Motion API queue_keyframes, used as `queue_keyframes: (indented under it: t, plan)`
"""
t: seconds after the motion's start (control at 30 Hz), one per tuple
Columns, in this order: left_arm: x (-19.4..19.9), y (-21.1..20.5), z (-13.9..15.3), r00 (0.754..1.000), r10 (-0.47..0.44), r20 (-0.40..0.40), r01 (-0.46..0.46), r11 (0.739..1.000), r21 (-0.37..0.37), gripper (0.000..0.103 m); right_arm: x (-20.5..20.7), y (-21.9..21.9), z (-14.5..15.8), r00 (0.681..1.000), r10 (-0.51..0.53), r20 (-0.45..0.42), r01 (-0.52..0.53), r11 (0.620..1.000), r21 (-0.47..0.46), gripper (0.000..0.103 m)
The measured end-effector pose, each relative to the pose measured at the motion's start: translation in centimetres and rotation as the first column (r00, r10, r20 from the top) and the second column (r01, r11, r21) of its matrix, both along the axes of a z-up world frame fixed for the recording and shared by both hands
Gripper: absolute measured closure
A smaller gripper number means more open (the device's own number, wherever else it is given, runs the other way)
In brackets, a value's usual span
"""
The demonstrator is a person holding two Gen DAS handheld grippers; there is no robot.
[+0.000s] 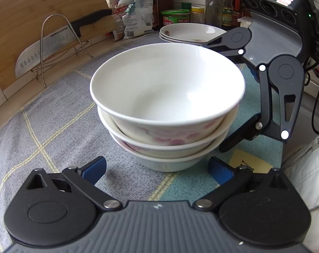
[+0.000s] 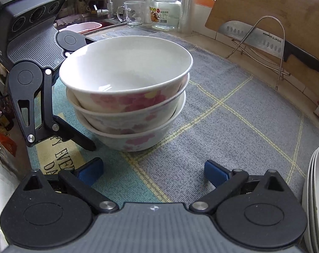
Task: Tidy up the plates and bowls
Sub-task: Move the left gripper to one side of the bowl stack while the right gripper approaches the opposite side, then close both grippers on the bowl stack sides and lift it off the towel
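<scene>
Between both wide-spread grippers, just ahead, stand three nested bowls.

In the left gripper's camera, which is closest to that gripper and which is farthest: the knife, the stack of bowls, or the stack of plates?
1. Stack of bowls: right in front of the left gripper, on the cloth.
2. Stack of plates: behind the bowls, slightly right.
3. Knife: far left, in the wire rack by the cutting board; roughly level with the plates, so that order is uncertain.

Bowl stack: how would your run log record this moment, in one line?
bowl stack: three nested, upright on mat | left gripper: open, empty | right gripper: open, empty | plates: stacked behind
</scene>
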State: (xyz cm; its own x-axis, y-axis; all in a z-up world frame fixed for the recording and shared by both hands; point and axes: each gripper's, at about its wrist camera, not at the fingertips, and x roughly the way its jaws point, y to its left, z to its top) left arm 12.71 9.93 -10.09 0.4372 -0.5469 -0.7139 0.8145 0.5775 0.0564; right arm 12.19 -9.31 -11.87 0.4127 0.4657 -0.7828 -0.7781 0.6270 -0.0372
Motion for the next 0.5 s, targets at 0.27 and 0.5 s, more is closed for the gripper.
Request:
queue_keyframes:
  t: [0.27,0.5]
  plan:
    - [0.6,-0.2,0.3,0.994,-0.11,0.022,0.11,0.994,0.006,0.009,0.4,1.1,1.0,0.999,0.048,-0.009,-0.048,0.999,0.022,0.003]
    - [1.2,-0.1,0.3,0.986,-0.168,0.005,0.168,0.986,0.013,0.019,1.0,1.2,1.4,0.993,0.112,-0.035,-0.111,0.993,0.025,0.02]
